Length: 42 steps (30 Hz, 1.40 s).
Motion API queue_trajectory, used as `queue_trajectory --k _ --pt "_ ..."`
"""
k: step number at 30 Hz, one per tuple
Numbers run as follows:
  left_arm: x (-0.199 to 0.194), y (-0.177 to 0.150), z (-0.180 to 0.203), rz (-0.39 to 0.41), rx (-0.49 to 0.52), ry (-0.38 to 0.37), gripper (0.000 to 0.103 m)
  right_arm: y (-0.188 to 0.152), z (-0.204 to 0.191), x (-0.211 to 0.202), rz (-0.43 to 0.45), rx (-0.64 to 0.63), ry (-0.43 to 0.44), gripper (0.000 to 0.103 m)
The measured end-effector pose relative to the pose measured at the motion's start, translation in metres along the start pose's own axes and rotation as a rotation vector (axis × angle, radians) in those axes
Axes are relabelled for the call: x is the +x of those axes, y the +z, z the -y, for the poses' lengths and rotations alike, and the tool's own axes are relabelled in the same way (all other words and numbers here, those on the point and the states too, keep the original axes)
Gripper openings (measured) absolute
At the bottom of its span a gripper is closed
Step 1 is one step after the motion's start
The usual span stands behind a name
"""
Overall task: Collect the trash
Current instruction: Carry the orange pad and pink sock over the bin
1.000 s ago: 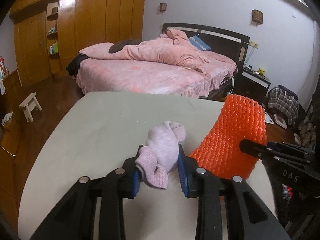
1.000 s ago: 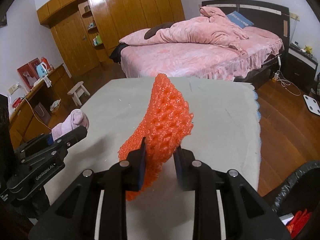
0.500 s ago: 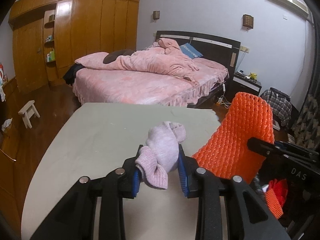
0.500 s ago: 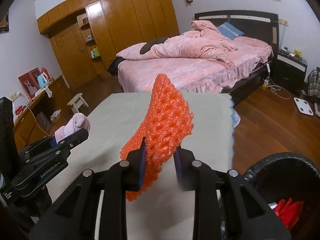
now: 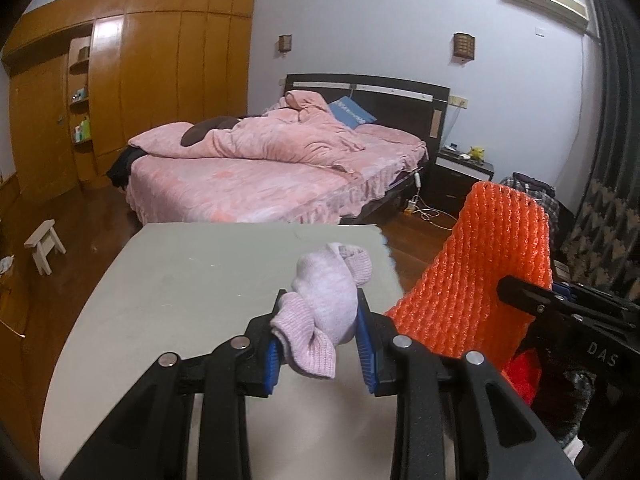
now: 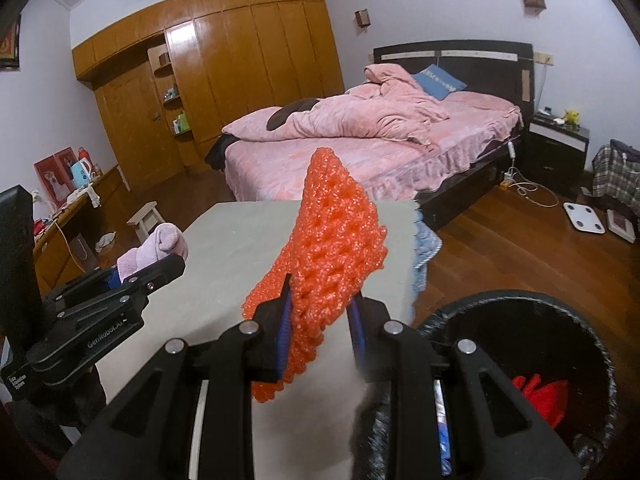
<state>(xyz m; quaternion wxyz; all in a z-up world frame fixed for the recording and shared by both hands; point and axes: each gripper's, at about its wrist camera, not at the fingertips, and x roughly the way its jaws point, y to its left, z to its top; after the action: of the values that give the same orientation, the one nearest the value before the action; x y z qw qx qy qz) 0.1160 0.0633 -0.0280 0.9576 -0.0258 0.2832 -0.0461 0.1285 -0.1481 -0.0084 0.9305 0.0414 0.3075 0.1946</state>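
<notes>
The left gripper (image 5: 320,334) is closed partway on a pink sock (image 5: 325,306): the sock sits bunched between the blue pads (image 5: 367,350), pressed from both sides, its cuff drooping below the jaws and its toe sticking out ahead of them, clear of the table (image 5: 180,280). The right gripper (image 6: 320,320) is pinched narrowly on an orange foam net (image 6: 332,236), which stands up and forward from between its jaws, with a short end hanging beneath. A black bin (image 6: 592,328) lies just right of the right jaws.
</notes>
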Motion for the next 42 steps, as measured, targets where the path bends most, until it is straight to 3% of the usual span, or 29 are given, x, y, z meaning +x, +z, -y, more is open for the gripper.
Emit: queue_trajectory --k 23,42 --pt "-0.026 -0.012 0.105 0.017 0.114 -0.138 0.031 -0.041 0.072 -0.083 0.061 0.064 -0.172 0.024" --pt "0.005 -0.020 0.188 -0.008 0.210 -0.260 0.031 -0.075 0.144 -0.106 0.042 0.157 -0.328 0.024"
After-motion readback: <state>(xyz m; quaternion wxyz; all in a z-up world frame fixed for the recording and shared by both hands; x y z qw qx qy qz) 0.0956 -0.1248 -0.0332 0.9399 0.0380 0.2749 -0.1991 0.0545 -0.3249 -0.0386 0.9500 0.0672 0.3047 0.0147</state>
